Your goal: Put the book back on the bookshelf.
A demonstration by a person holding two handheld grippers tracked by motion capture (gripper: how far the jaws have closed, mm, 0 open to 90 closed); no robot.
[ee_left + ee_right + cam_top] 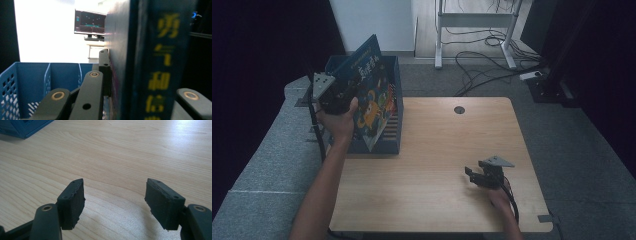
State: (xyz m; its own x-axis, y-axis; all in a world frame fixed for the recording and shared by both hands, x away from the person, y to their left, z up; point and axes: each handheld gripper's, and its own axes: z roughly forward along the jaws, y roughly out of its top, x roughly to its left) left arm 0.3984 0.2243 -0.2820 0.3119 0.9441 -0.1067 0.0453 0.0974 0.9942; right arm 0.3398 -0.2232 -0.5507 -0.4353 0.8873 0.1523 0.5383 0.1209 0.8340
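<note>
Wooden table (432, 165), grey carpet (582, 150), cables (482, 55) behind

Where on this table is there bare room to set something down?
Free: the wooden table from the blue crate across to its right edge, apart from the right claw near the front. Crowded: the left-rear corner, where the left claw holds a book over the crate.

Left gripper (343, 95) raised, jaws clamped; right gripper (473, 175) low, jaws apart.
</note>
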